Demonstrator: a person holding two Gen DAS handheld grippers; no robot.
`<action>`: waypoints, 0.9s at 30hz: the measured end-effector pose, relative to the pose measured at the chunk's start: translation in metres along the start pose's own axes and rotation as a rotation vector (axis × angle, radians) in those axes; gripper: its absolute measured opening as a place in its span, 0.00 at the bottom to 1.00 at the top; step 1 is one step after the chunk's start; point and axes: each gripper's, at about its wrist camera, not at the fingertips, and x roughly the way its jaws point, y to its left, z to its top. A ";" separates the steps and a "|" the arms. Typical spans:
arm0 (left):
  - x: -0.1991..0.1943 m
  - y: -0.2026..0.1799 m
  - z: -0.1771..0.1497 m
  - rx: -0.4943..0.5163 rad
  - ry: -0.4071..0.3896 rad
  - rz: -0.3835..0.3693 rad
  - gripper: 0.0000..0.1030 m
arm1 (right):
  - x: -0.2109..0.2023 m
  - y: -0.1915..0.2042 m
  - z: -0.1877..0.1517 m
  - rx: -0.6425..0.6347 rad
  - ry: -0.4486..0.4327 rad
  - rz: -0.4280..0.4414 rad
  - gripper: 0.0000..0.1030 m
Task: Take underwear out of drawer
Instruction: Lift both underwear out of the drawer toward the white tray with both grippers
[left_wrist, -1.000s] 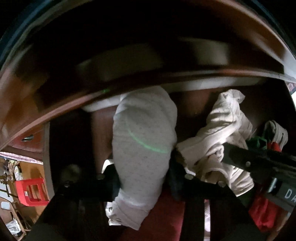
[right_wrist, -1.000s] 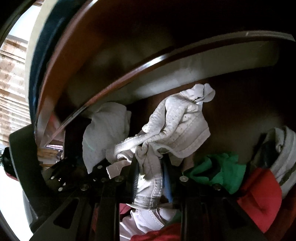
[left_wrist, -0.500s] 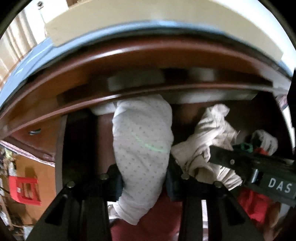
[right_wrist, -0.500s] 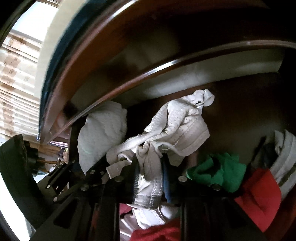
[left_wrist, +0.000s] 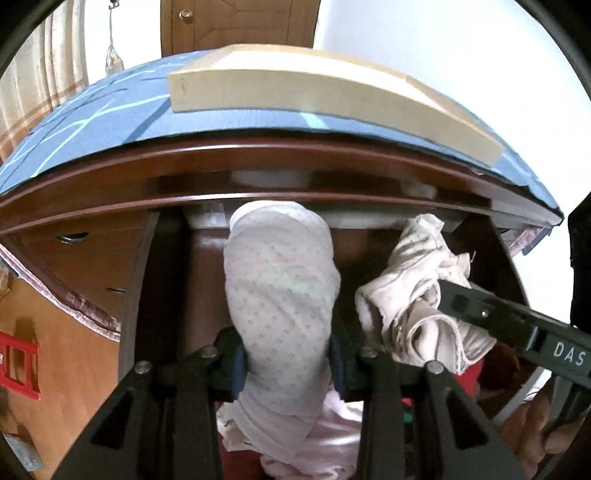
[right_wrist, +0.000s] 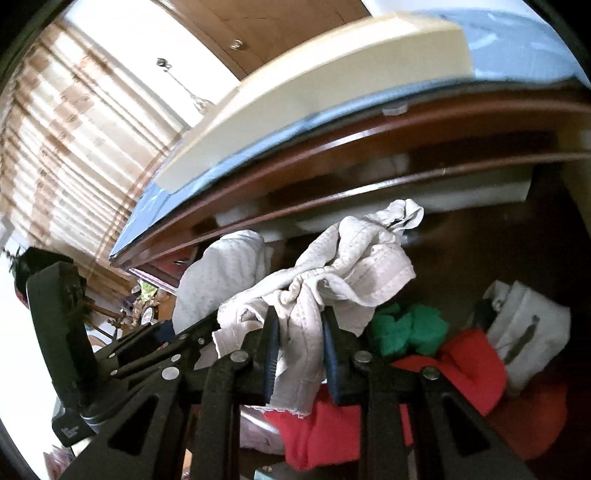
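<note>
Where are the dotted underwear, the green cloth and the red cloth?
dotted underwear (left_wrist: 280, 295), left wrist view, middle of the bundle.
green cloth (right_wrist: 406, 328), right wrist view, centre of the crumple.
red cloth (right_wrist: 469, 365), right wrist view, upper fold.

Home bedroom. Dark red-brown wooden dresser (left_wrist: 258, 162), its drawer (right_wrist: 517, 258) open and holding loose clothing: red garments (right_wrist: 472, 365), a green piece (right_wrist: 402, 328). Blue patterned cloth (left_wrist: 92, 125) covers the dresser top. Striped curtains (right_wrist: 74, 155), wooden door (left_wrist: 236, 26) behind.

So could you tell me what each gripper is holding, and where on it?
The left gripper pinches the dotted white underwear near its lower middle; the right gripper clamps the crumpled white underwear by its bunched band.
</note>
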 end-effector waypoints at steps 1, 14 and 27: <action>-0.002 -0.002 -0.002 0.000 -0.006 -0.002 0.34 | -0.004 0.003 -0.002 -0.013 -0.010 0.000 0.23; -0.075 -0.023 -0.003 0.052 -0.144 -0.033 0.34 | -0.061 0.020 -0.013 -0.174 -0.162 0.068 0.21; -0.127 -0.032 0.033 0.102 -0.285 -0.051 0.34 | -0.121 0.039 0.012 -0.288 -0.334 0.095 0.19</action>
